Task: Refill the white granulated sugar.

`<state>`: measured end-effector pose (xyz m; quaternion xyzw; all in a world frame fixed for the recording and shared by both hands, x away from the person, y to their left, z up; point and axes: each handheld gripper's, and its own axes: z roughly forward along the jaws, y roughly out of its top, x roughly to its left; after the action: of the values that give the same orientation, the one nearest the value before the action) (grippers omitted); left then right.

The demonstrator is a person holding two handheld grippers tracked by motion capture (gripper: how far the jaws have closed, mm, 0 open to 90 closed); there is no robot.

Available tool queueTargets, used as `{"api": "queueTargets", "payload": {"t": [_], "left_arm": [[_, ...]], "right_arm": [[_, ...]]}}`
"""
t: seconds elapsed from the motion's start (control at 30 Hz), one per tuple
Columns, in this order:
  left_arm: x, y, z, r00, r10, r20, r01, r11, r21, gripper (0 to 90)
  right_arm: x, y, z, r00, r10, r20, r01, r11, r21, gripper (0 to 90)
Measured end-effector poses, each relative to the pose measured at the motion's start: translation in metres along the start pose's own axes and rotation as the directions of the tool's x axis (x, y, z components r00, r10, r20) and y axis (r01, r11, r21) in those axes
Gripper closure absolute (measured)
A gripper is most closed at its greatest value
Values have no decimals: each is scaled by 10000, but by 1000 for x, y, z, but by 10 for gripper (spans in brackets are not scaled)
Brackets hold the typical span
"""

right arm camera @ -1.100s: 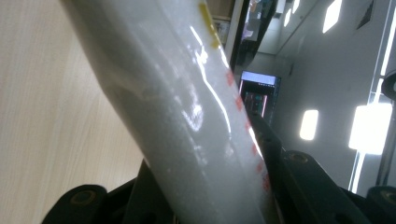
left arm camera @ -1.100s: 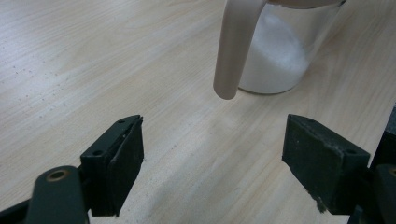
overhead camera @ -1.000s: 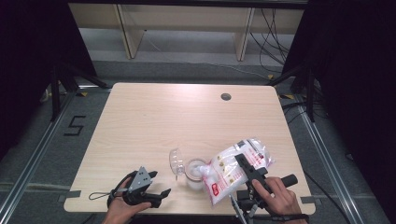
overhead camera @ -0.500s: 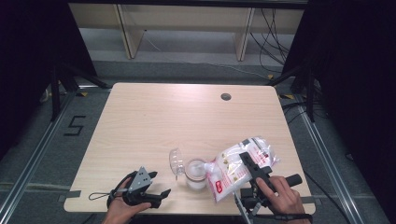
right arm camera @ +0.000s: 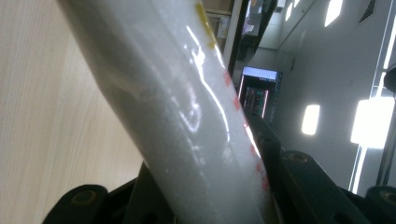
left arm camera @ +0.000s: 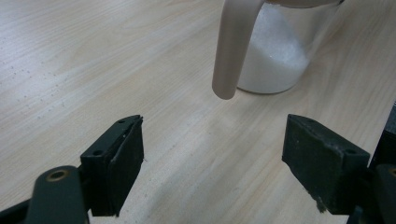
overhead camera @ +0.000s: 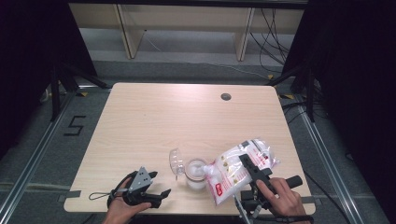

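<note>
Right hand-held gripper (overhead camera: 250, 169) clamps glossy crinkled plastic bag (overhead camera: 236, 168) of white granules, tilted over clear round jar (overhead camera: 196, 171); left hand-held gripper (overhead camera: 156, 198) wide, empty, on pale woodgrain tabletop (overhead camera: 187, 116).

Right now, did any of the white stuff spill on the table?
I can't see any spill. The bag is tipped over the jar, squeezed in the right gripper, and the jar is partly full. Its lid hangs open to one side. The left gripper rests open on the table.
</note>
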<state>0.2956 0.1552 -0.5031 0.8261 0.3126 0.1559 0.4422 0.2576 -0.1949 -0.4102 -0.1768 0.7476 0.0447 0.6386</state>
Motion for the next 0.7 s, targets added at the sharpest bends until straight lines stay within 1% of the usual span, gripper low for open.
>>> {"api": "queueTargets", "payload": {"t": [0.03, 0.07, 0.1, 0.13, 0.17, 0.2, 0.23, 0.27, 0.3, 0.33, 0.37, 0.4, 0.43, 0.47, 0.5, 0.53, 0.57, 0.6, 0.63, 0.67, 0.7], "left_arm": [[0, 0, 0, 10000, -16, 19, 17, 10000, -13, 203], [-1, 0, 0, 9995, -316, 0, 316, 9995, -23, 203], [-2, 0, 1, 9993, -386, -13, 385, 9992, -92, 203], [-1, -1, 1, 9996, -291, 14, 291, 9996, -13, 203], [0, -1, 0, 9999, -103, -21, 103, 9999, 92, 203], [-2, -1, 1, 9995, -306, 25, 307, 9995, -39, 203], [-1, 0, 0, 9997, -253, -64, 253, 9997, 22, 203], [-1, 0, 0, 9996, -268, -30, 268, 9996, 3, 203], [-1, 0, 1, 9996, -287, -8, 287, 9996, -43, 203], [1, 0, 0, 10000, 86, -31, -85, 9998, 192, 203], [0, 0, 0, 10000, 69, -10, -69, 9999, 145, 204], [0, 0, 0, 10000, -7, -33, 7, 10000, 28, 203], [0, 0, 0, 10000, -7, -33, 7, 10000, 28, 203], [0, 0, 1, 10000, -76, 0, 76, 10000, -49, 203], [1, 0, 0, 9999, 123, -21, -123, 9998, 123, 203], [0, 0, 0, 10000, 13, 2, -13, 10000, 89, 203], [-1, -1, 0, 9999, -120, 40, 120, 9999, 23, 203], [-1, 0, 0, 9997, -224, 8, 224, 9997, -19, 204], [-1, 0, 0, 9997, -260, 38, 260, 9997, -29, 203], [-1, 0, 0, 9997, -260, 38, 260, 9997, -29, 203], [-1, 0, 0, 9999, -164, 11, 164, 9999, -2, 203]], "right_arm": [[3, 1, 0, 9995, 311, -64, -310, 9994, 120, 695], [0, 2, 1, 9999, -145, 3, 145, 9998, -102, 695], [2, 3, 1, 9999, 126, -29, -126, 9999, 21, 695], [0, 5, 2, 9998, -148, -103, 147, 9999, -72, 695], [0, 5, 3, 9999, -86, -85, 85, 9999, -80, 695], [3, 6, 3, 9996, 227, -138, -227, 9997, 29, 695], [3, 6, 4, 9997, 193, -152, -192, 9998, 65, 696], [3, 7, 4, 9994, 290, -166, -289, 9996, 79, 696], [1, 8, 5, 10000, 43, 17, -43, 10000, -84, 696], [0, 8, 6, 10000, -40, 7, 40, 9999, -113, 696], [3, 7, 7, 9995, 305, -48, -305, 9995, -24, 696], [1, 7, 7, 9999, 143, 44, -143, 9999, -48, 696], [1, 7, 7, 9999, 143, 44, -143, 9999, -48, 696], [2, 7, 8, 9997, 246, 78, -245, 9997, -97, 696], [4, 6, 6, 9973, 730, -128, -727, 9971, 205, 696], [-2, 5, 8, 9999, -113, 3, 113, 9999, -117, 697], [-2, 5, 8, 9999, -113, 3, 113, 9999, -117, 697], [3, 4, 6, 9979, 627, -140, -623, 9977, 260, 697], [0, 2, 7, 9998, 208, 40, -209, 9998, 49, 697], [0, 2, 7, 9998, 208, 40, -209, 9998, 49, 697], [2, 1, 6, 9986, 502, -152, -499, 9986, 174, 697]]}}
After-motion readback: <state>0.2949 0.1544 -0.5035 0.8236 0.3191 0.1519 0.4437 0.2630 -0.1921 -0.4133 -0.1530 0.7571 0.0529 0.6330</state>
